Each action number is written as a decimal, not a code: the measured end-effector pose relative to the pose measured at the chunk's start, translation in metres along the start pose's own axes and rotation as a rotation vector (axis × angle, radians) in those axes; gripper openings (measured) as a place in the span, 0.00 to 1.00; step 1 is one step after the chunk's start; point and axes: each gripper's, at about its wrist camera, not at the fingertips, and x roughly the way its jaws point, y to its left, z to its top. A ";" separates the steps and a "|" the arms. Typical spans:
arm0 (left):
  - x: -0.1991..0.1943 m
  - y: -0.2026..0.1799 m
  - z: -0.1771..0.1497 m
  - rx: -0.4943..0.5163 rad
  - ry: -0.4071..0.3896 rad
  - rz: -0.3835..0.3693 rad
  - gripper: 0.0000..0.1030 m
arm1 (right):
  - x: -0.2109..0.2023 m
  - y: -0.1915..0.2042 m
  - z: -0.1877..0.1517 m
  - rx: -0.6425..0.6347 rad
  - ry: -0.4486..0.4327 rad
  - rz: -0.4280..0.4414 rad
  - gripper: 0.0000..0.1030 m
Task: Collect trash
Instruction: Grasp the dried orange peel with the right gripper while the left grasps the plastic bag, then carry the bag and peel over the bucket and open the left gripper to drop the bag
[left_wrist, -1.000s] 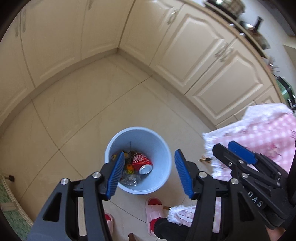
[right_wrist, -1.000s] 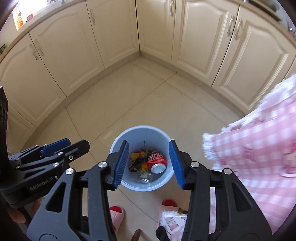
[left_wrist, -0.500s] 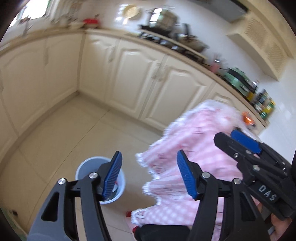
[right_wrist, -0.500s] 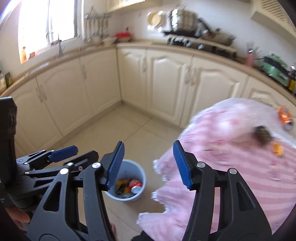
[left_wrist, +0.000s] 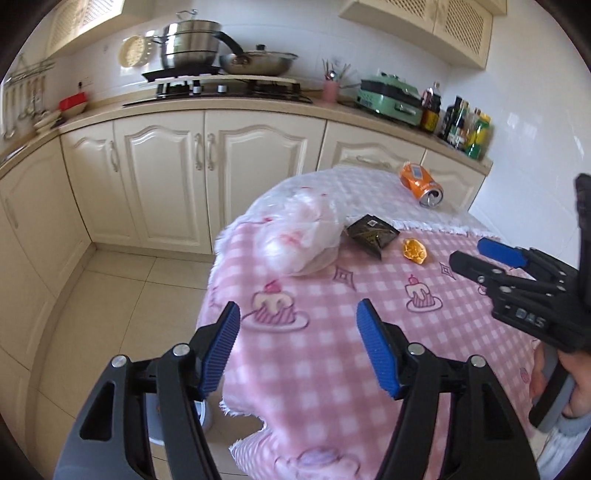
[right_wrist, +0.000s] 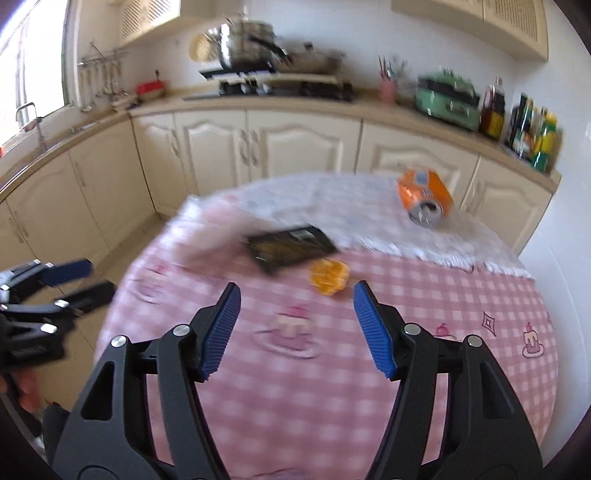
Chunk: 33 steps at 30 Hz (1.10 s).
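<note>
On the pink checked tablecloth (left_wrist: 332, 369) (right_wrist: 424, 288) lie an orange crushed can (left_wrist: 421, 182) (right_wrist: 424, 197) on its side at the far end, a black snack wrapper (left_wrist: 373, 232) (right_wrist: 291, 247), an orange peel (left_wrist: 414, 251) (right_wrist: 328, 277) and a crumpled white plastic bag (left_wrist: 299, 236). My left gripper (left_wrist: 297, 350) hovers over the near left edge of the table, jaws opening and empty. My right gripper (right_wrist: 295, 328) hangs above the cloth short of the peel, jaws opening and empty too. A sliver of the blue bin (left_wrist: 205, 413) shows under the left gripper.
Cream cabinets (left_wrist: 207, 177) and a counter with a stove, pots (left_wrist: 192, 48), a green appliance (left_wrist: 391, 98) and bottles (left_wrist: 465, 125) run behind the table. Tiled floor (left_wrist: 110, 314) lies left of the table. A hand (left_wrist: 576, 387) holds the right gripper.
Both grippers rose from over the blue bin on the floor and swung up and right to the table. Their jaws have spread wider, and the bin has dropped almost out of sight.
</note>
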 end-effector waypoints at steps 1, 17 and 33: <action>0.005 -0.001 0.001 0.006 0.007 0.005 0.62 | 0.010 -0.005 0.001 -0.003 0.024 0.011 0.61; 0.083 -0.009 0.035 0.070 0.082 0.088 0.62 | 0.082 -0.018 0.013 -0.010 0.126 0.067 0.32; 0.105 -0.009 0.043 0.081 0.099 0.084 0.35 | 0.053 -0.006 0.013 0.001 0.059 0.113 0.32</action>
